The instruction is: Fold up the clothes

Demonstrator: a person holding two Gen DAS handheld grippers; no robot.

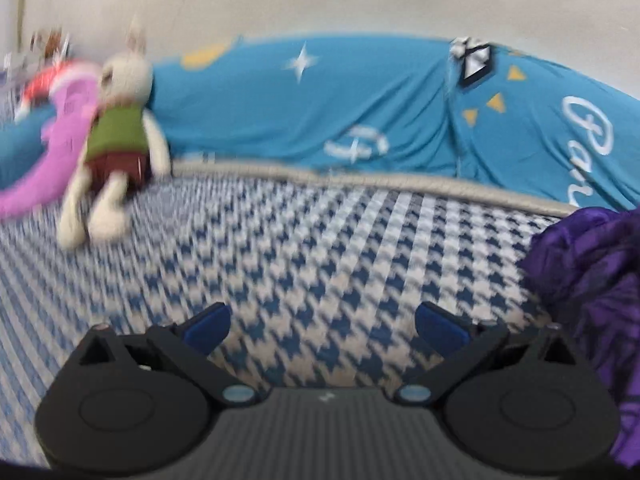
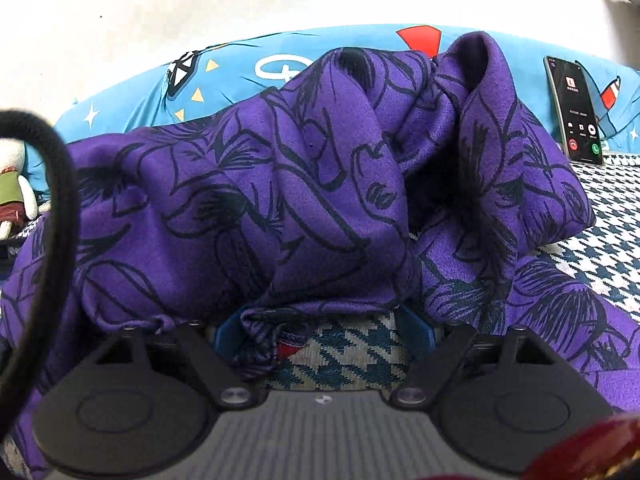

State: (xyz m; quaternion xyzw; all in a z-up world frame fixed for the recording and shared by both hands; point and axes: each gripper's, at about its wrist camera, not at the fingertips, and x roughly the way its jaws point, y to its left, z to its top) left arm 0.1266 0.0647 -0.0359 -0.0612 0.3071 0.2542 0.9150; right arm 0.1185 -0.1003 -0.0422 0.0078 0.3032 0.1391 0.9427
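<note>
From the left wrist camera, the left hand-held gripper [image 1: 322, 322] hangs low over a blue-and-white houndstooth cover [image 1: 280, 248], its blue-tipped fingers [image 1: 208, 322] spread wide with nothing between them. The picture is blurred. A purple garment [image 1: 592, 276] lies bunched at the right edge, just beside the right-hand finger but apart from it. Behind the cover runs a long blue cushion [image 1: 320, 100] printed with stars, triangles and white script. At the left a plush rabbit [image 1: 116, 136] in a green vest leans against that cushion, with a pink soft toy [image 1: 60, 152] next to it.

From the right wrist camera, the right hand-held gripper [image 2: 324, 330] sits right at the edge of the purple garment [image 2: 280, 184] — a heap of cloth with black line drawings that fills most of the view. The fingers stand well apart; a gathered fold of the hem drapes over the left finger, and bare houndstooth cover [image 2: 352, 356] shows in the gap. A phone [image 2: 574, 110] with a lit screen leans against the blue cushion [image 2: 132, 100] at the right. A black cable [image 2: 52, 208] loops down the left side.
</note>
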